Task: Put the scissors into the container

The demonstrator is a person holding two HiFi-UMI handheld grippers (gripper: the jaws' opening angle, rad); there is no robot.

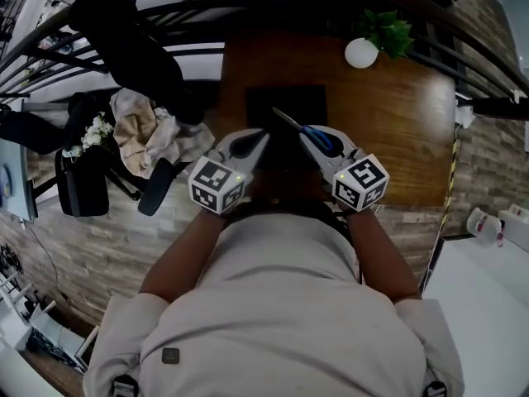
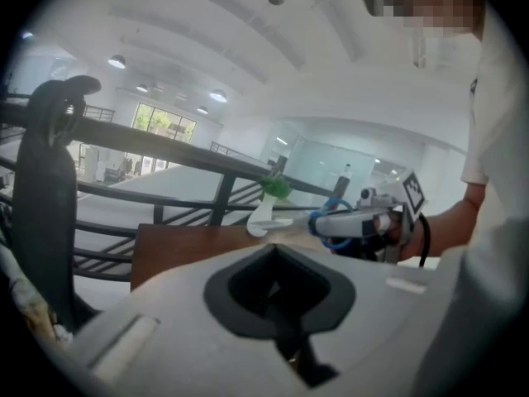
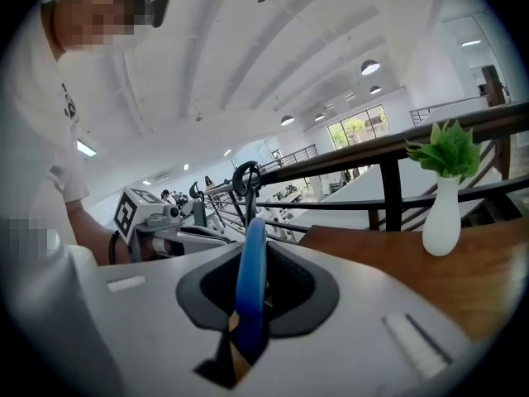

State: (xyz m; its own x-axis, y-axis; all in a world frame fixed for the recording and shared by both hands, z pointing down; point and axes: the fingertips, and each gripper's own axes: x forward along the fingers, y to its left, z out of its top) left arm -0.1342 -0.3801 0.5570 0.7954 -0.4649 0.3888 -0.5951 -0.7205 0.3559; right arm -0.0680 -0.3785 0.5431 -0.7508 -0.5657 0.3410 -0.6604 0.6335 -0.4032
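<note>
Right hand-held gripper (image 1: pixel 312 139) pinching blue-handled scissors (image 3: pixel 250 271), left hand-held gripper (image 1: pixel 252 143) pressed together, empty, black container (image 1: pixel 285 99) near bench (image 1: pixel 388 131) left edge, contents indiscernible.

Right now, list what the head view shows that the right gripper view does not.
Only the head view: the dark container on the wooden table, and a beige cloth left of it. Only the right gripper view: the ceiling lights. Both: the scissors held in the right claw, and the white vase.
</note>
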